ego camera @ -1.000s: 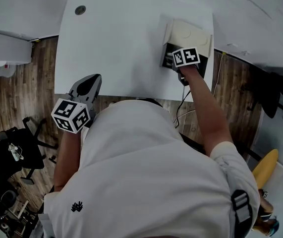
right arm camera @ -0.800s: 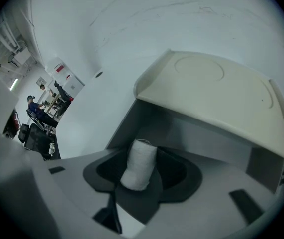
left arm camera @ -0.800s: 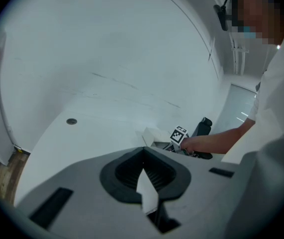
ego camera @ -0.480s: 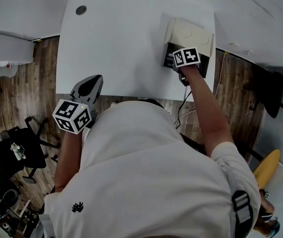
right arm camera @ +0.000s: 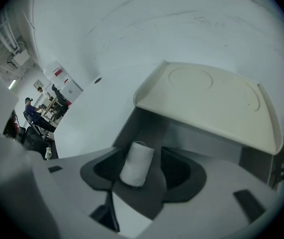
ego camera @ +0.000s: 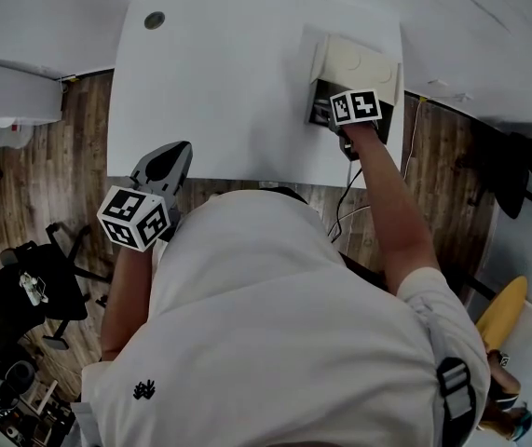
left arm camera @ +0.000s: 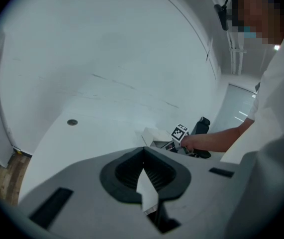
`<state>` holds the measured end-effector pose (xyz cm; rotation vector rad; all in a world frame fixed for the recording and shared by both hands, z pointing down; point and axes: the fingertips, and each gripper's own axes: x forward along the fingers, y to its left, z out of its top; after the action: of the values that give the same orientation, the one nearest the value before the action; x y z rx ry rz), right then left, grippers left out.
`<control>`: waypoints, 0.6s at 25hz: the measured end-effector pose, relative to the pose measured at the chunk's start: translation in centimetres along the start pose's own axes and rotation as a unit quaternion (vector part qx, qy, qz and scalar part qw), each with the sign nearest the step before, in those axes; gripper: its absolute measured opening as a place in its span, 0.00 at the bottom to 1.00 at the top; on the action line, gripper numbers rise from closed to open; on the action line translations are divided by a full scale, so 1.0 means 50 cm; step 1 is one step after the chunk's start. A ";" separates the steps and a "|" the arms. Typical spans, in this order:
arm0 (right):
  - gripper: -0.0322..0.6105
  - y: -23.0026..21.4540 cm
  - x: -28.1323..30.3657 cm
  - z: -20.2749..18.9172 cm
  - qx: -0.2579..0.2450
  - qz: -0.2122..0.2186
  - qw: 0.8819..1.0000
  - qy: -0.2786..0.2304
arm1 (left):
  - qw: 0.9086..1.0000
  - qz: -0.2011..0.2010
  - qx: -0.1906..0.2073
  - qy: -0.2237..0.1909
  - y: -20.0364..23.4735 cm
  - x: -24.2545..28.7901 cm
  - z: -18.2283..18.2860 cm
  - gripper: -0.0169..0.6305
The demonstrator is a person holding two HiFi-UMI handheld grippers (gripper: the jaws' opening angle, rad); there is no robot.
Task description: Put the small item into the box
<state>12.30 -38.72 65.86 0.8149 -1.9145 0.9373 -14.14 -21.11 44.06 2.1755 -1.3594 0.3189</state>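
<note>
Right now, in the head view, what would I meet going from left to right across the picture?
White cabinet on the floor → left gripper → dark box with open cream lid → yellow rounded object.

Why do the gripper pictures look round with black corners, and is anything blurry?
Left gripper view: the wide lens bends the table into a curve and leaves black corners; a blocky patch was added over a face. Right gripper view: same round black rim; the white roll and box look a bit soft. Head view: the table glares flat white.
</note>
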 end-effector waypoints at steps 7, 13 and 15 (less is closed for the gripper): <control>0.42 0.010 -0.053 0.006 0.010 -0.016 0.999 -0.039 | 1.000 -0.024 0.006 -0.003 -0.005 -0.009 -0.002 0.04; 0.38 0.036 -0.117 0.010 0.007 -0.041 0.995 -0.092 | 0.999 -0.044 0.002 -0.011 -0.004 -0.025 -0.013 0.04; 0.33 0.052 -0.140 0.002 0.002 -0.051 0.993 -0.108 | 0.999 -0.051 -0.003 -0.013 -0.002 -0.034 -0.019 0.04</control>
<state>13.24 -36.20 58.90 1.0419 -2.0331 0.8193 -14.75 -19.25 43.98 2.2416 -1.2548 0.2483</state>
